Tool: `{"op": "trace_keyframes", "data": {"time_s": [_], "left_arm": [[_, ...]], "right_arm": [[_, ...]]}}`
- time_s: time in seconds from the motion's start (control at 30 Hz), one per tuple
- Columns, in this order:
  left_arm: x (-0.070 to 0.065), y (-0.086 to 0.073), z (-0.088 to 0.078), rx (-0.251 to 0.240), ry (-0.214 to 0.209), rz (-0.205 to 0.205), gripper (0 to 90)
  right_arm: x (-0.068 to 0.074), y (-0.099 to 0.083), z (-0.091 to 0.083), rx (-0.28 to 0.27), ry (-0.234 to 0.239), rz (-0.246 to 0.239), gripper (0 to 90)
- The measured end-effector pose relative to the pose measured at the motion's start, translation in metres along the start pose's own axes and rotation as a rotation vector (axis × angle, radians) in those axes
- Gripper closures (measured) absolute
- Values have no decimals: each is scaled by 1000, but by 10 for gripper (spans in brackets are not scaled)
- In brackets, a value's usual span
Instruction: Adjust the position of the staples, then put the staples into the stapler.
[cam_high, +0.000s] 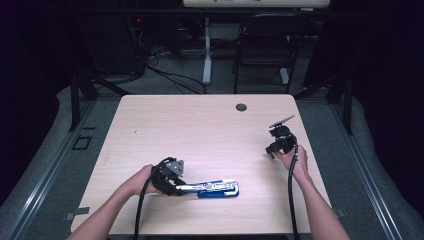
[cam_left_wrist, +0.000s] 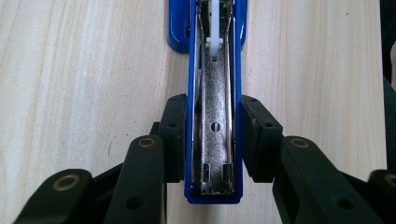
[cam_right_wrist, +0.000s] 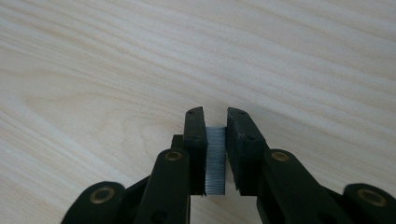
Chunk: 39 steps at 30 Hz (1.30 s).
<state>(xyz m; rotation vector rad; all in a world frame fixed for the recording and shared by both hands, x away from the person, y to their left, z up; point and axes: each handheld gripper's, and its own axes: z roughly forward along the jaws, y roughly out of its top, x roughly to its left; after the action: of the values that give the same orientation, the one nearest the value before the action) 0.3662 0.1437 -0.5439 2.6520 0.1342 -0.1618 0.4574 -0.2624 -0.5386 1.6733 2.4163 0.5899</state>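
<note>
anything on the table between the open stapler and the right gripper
No: in the high view, only bare wooden table lies between the stapler and the right gripper, which pinches a staple strip.

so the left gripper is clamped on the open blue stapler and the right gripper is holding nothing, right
Not quite. The left gripper is clamped on the open blue stapler, but the right gripper is not empty: the right gripper view shows a grey strip of staples pinched between its fingers, above the wooden table.
</note>
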Motion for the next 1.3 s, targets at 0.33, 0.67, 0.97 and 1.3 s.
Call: {"op": "trace_keyframes", "data": {"time_s": [0.33,0.67,0.97,1.3], "left_arm": [[0,0,0,-1,0,-1,654],[0,0,0,-2,0,-1,654],[0,0,0,-2,-2,0,654],[0,-1,0,-4,-2,-2,654]], "right_arm": [[4,-1,-19,-44,28,-10,790],[21,-2,-28,-59,61,-58,790],[28,-4,-36,-67,74,-97,790],[36,-6,-41,-69,98,-133,790]]}}
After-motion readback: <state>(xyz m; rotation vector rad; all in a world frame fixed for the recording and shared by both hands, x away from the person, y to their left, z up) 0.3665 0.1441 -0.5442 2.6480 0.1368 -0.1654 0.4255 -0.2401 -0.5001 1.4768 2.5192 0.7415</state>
